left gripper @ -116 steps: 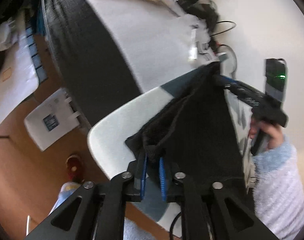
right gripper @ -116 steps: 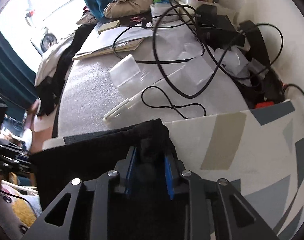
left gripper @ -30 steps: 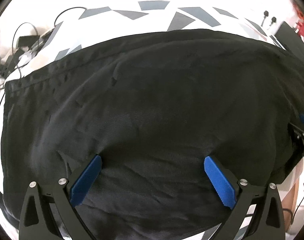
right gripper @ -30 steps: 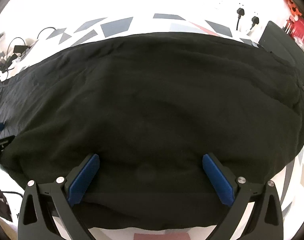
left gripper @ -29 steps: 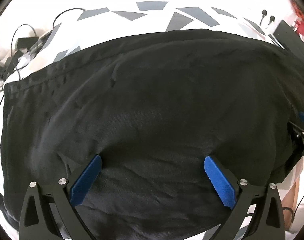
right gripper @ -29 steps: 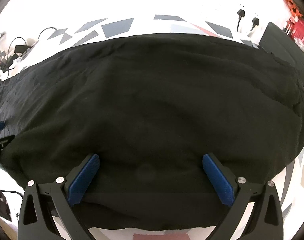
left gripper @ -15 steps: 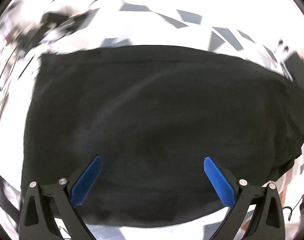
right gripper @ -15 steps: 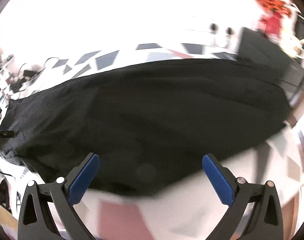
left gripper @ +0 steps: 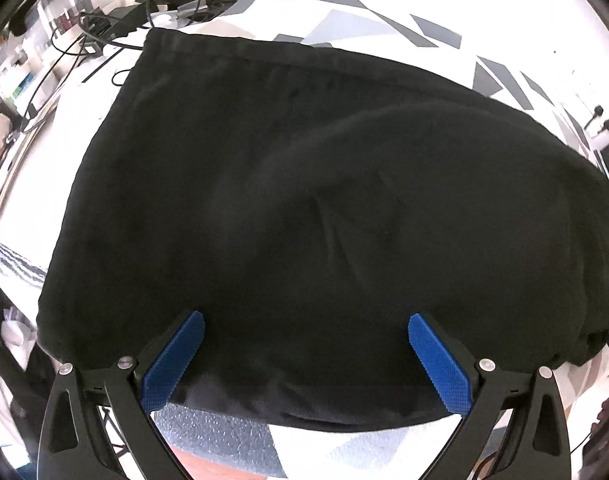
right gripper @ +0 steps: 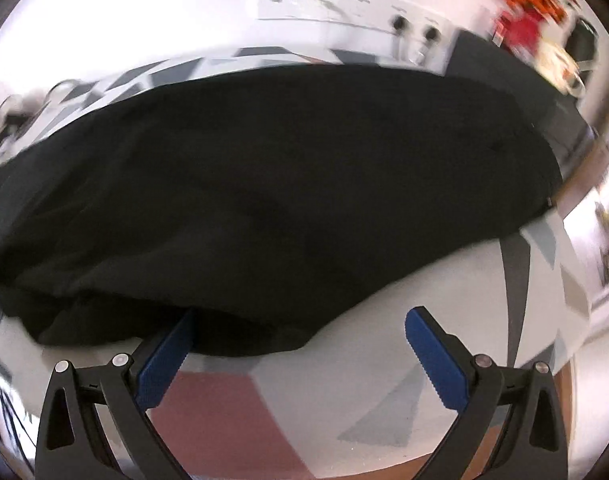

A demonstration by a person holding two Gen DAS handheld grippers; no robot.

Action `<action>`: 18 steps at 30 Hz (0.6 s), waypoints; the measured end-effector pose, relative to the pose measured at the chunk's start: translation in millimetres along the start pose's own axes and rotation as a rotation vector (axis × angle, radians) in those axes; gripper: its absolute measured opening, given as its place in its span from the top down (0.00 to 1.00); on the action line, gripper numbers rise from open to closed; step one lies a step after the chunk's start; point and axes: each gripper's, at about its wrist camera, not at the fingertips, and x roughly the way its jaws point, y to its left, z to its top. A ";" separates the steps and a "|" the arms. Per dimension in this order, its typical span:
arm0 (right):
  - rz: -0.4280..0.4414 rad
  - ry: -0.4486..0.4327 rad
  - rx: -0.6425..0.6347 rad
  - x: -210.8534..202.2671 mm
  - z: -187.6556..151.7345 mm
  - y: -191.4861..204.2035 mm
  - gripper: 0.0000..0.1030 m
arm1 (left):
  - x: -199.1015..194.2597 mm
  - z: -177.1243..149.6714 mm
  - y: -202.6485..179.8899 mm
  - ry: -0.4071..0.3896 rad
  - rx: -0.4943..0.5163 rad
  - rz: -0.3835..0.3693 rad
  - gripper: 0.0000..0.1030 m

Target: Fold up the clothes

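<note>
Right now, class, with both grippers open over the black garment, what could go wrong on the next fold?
1. The cables lie right at the garment's far left corner; a fold starting there may snag them.
2. The near edge looks bunched by the right gripper, so a grab could take uneven layers and fold crooked.
3. The garment reaches the patterned cloth's left edge; a pull could drag it off.

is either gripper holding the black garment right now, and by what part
Nothing is held: left gripper and right gripper are open above the black garment.
</note>
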 end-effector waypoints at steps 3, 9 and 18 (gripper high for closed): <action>-0.014 -0.035 0.138 -4.6 2.0 -13.6 0.00 | 1.3 4.0 9.5 0.005 -0.035 -0.024 0.00; -0.086 -0.134 0.370 -25.2 -4.8 -41.1 0.00 | 12.1 15.6 8.9 0.033 -0.017 -0.010 0.00; -0.098 -0.015 0.186 -3.4 0.0 -9.3 0.00 | 18.8 38.6 14.2 0.054 -0.025 -0.017 0.00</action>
